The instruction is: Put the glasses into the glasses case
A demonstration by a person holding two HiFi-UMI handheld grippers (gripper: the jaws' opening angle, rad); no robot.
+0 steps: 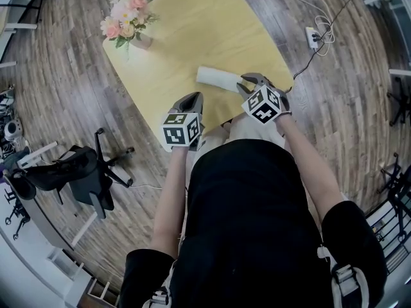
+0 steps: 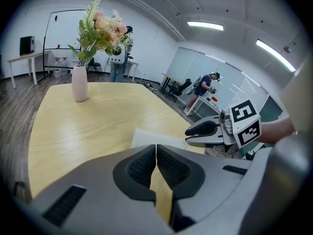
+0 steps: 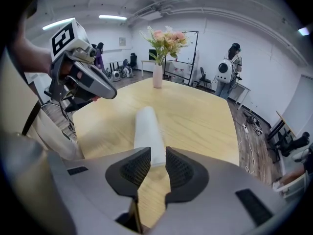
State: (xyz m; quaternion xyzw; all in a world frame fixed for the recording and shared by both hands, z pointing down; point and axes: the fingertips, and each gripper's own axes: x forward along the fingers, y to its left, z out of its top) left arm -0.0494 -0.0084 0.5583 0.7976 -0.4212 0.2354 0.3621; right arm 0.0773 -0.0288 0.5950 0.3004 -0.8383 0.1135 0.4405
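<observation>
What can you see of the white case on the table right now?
The case is a plain white, smooth-looking rounded oblong. It lies flat on the yellow wooden table, near the person's edge. No opening or seam shows. Its near end sits just ahead of the right gripper's open jaws, which do not pinch it.

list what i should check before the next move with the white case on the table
1. Glasses case within reach: ok, it lies on the table just ahead of the right hand-held gripper.
2. Right jaws ready to grasp: ok, they stand apart with nothing between the pads.
3. Left hand-held gripper ready to grasp: not ok, jaws together and empty.
4. Glasses located: not ok, no view shows them.
5. Case open: cannot tell, no opening shows from these angles.
6. Vase out of the way: ok, it stands at the far corner, well apart from the case.
</observation>
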